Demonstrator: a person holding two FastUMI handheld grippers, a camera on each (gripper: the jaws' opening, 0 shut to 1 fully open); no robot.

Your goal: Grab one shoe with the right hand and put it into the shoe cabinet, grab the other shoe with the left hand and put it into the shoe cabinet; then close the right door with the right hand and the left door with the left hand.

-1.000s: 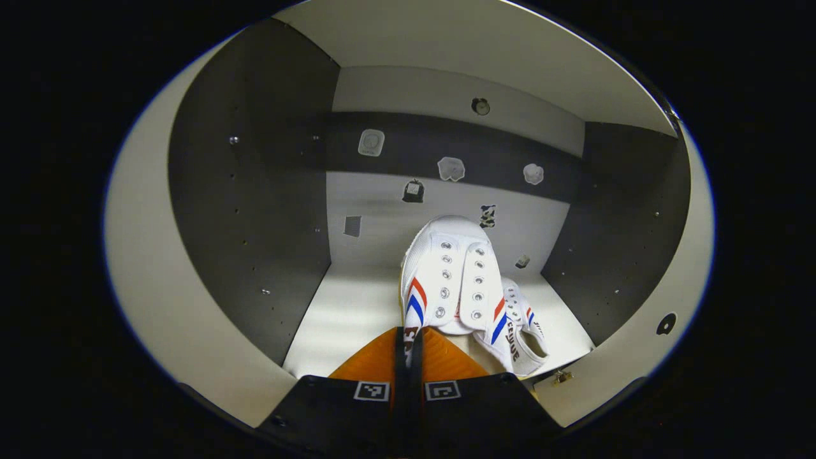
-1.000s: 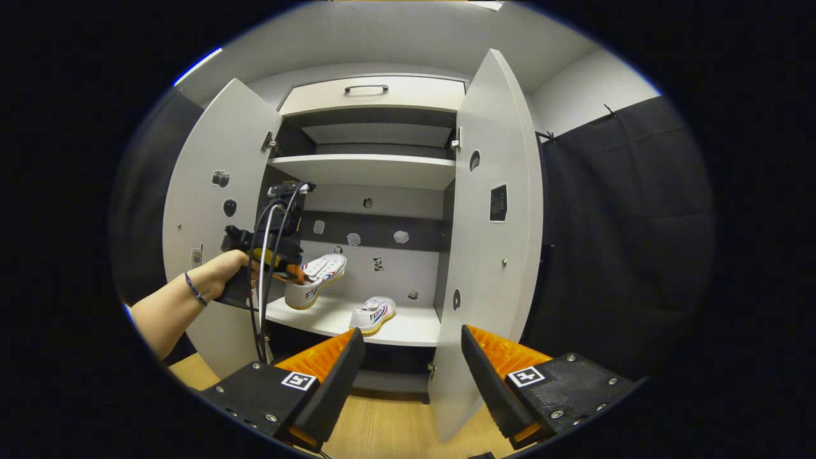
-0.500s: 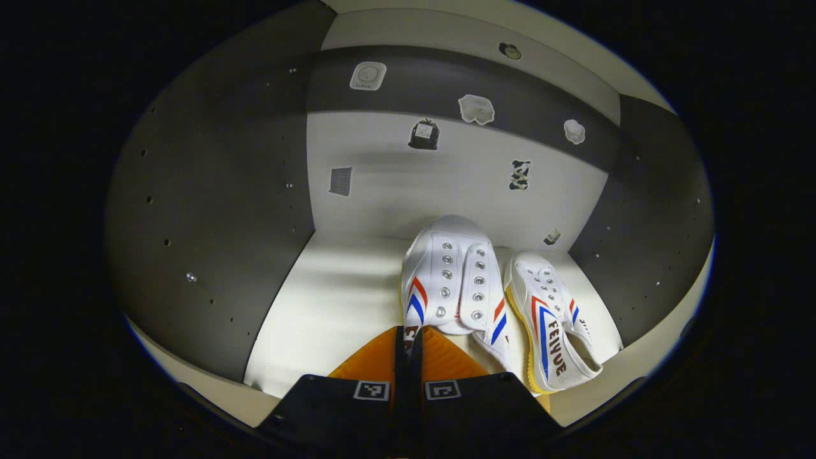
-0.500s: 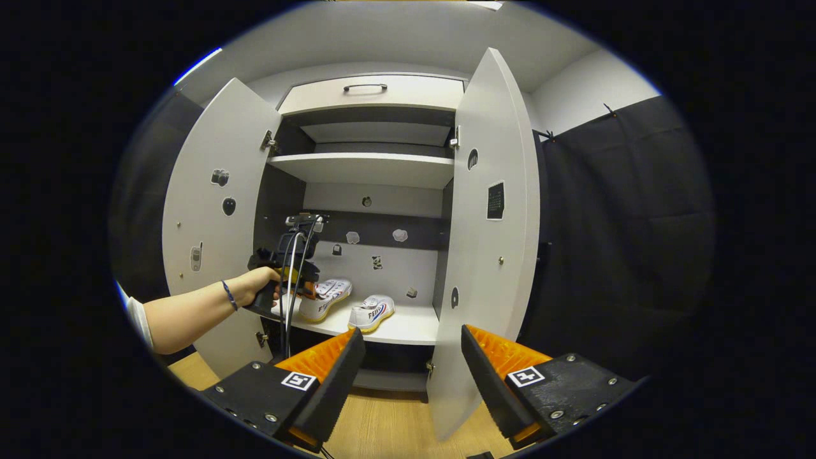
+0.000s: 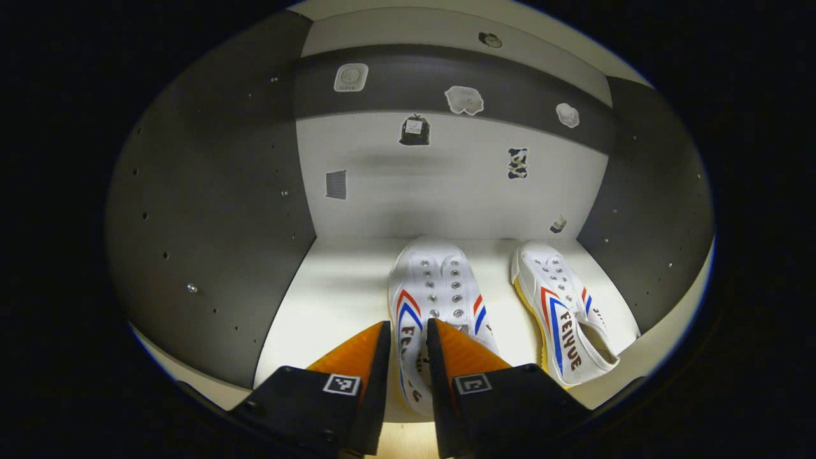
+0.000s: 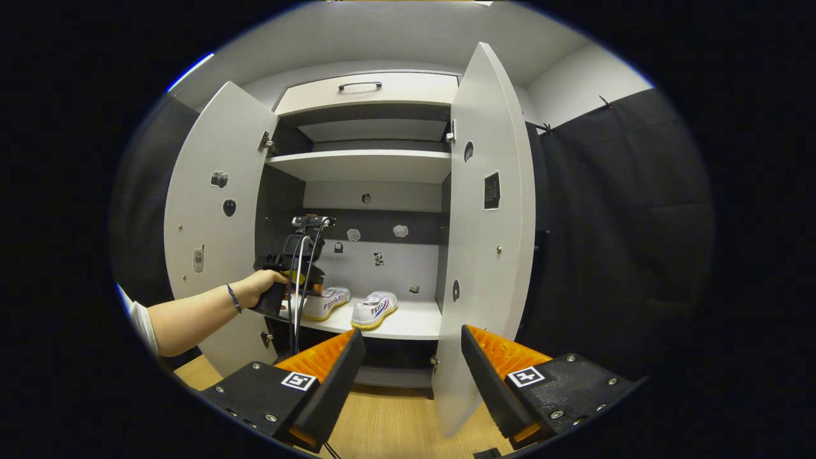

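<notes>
**Both shoes shelved, claw parted at the heel: the retreat is the risky part**

Inside the pale, two-door shoe cabinet (image 6: pixel 376 166), a white canvas sneaker with red and blue side stripes (image 5: pixel 430 299) sits flat on the white lower shelf (image 5: pixel 325 299), toe toward the back wall. Its twin, a second white canvas sneaker with a yellow sole edge (image 5: pixel 564 312), lies just beside it to the right, apart from it and angled a little outward. The left claw (image 5: pixel 406 331) stands released, its two fingers straddling the nearer sneaker's heel with a gap on each side. In the right gripper view the right claw (image 6: pixel 408 347) hangs spread and empty, well back from the cabinet over the wood-grain floor (image 6: pixel 382 427), while a person's hand (image 6: pixel 258 287) holds the left gripper at the shelf's front edge.

The hazard, judged from this, is the pull-out: a finger catching the heel collar could drag the sneaker forward off the shelf lip, since its heel already sits close to the front. A heel left overhanging could also block the white left door (image 6: pixel 210 217) or the white right door (image 6: pixel 491 242), both wide open, from swinging fully closed. The dangling cable (image 6: pixel 294 299) by the left gripper may snag the left door too.
</notes>
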